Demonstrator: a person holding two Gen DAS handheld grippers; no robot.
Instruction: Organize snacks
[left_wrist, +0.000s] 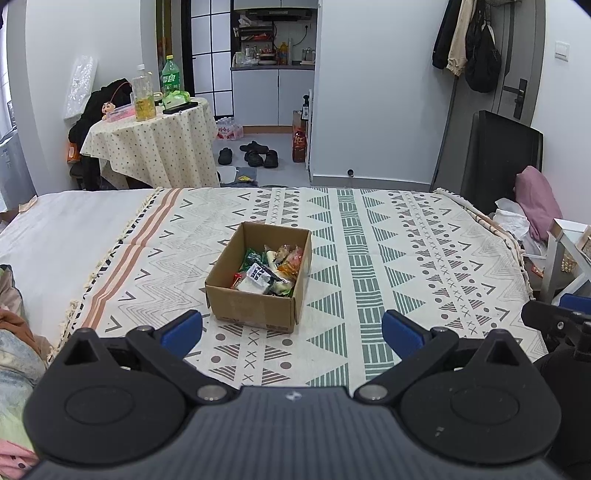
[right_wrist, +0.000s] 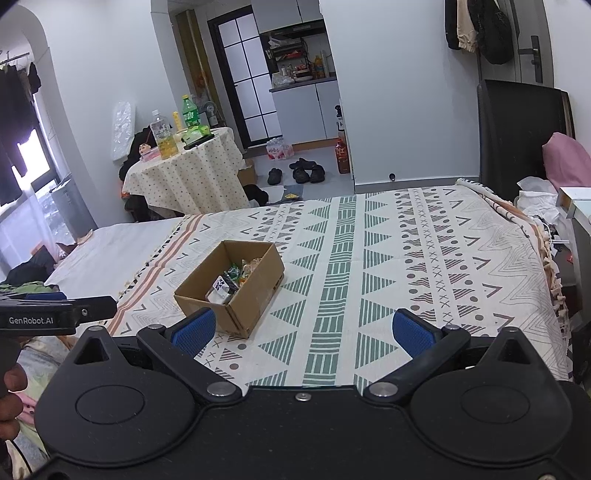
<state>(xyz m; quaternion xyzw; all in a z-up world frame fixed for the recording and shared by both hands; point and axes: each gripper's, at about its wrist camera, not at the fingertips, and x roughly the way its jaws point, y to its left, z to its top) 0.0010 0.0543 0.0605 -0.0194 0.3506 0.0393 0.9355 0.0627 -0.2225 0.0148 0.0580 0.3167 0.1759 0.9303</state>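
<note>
An open cardboard box (left_wrist: 255, 308) stands on the patterned cloth (left_wrist: 369, 258), filled with several snack packets (left_wrist: 271, 271) in green, orange, white and black wrappers. My left gripper (left_wrist: 291, 332) hangs open just in front of the box, its blue pads wide apart with nothing between them. In the right wrist view the same box (right_wrist: 242, 295) lies ahead and to the left, its snack packets (right_wrist: 232, 280) partly hidden by the near wall. My right gripper (right_wrist: 303, 330) is open and empty, its left pad close to the box's near corner. The left gripper's body (right_wrist: 55, 314) shows at the left edge.
The cloth covers a bed with a bare white sheet (left_wrist: 66, 229) to the left. Beyond stand a round table (left_wrist: 155, 144) with bottles, shoes (left_wrist: 255, 151) on the floor, and a black chair (left_wrist: 506, 155). A white stand (left_wrist: 569, 251) and pink cloth (left_wrist: 535, 199) lie at right.
</note>
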